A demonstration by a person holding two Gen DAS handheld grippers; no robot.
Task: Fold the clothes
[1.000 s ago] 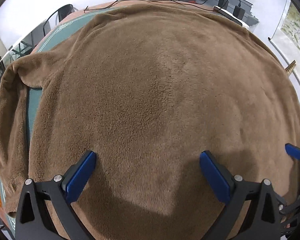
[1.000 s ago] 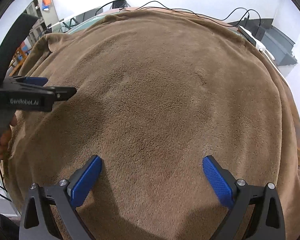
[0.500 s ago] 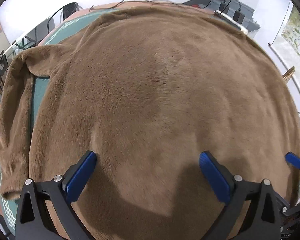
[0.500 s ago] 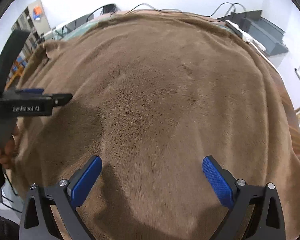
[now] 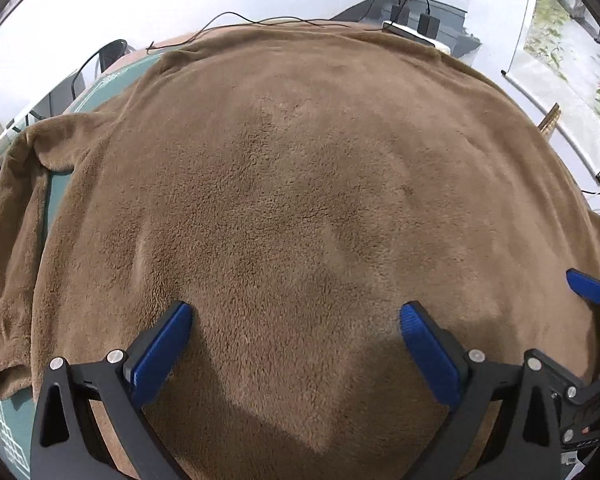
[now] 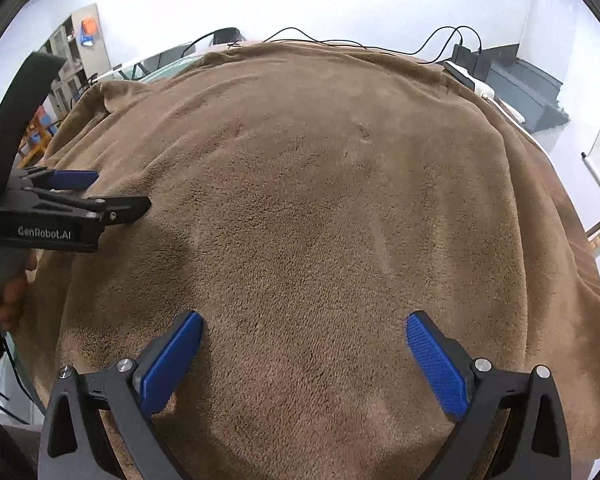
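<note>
The brown fleece garment (image 5: pixel 300 200) lies spread flat and smooth over the counter (image 5: pixel 56 200), and it covers almost all of it. Only the green mat (image 5: pixel 8 436) shows at the left edge. One sleeve (image 5: pixel 12 240) lies along that left side, bent back beside the body, with its cuff near the front corner. No fold of the body is visible.

The left claw (image 5: pixel 296 344) hangs just above the near part of the fleece, with its blue pads wide apart and nothing between them. The right claw (image 6: pixel 304 348) does the same a little to the right, also wide and empty. In the right view the left claw appears from its side, held by a hand (image 6: pixel 8 296).

I judge that the garment lies ready for a fold, but which fold is not settled. To do it well, each claw should pinch both layers at an edge or a corner, not in the middle where the thick pile only slips. The two claws should lift together, keep the edge straight, and lay it down without wrinkles.

A cable (image 5: pixel 260 22) and a power strip (image 5: pixel 412 34) lie at the far edge.
</note>
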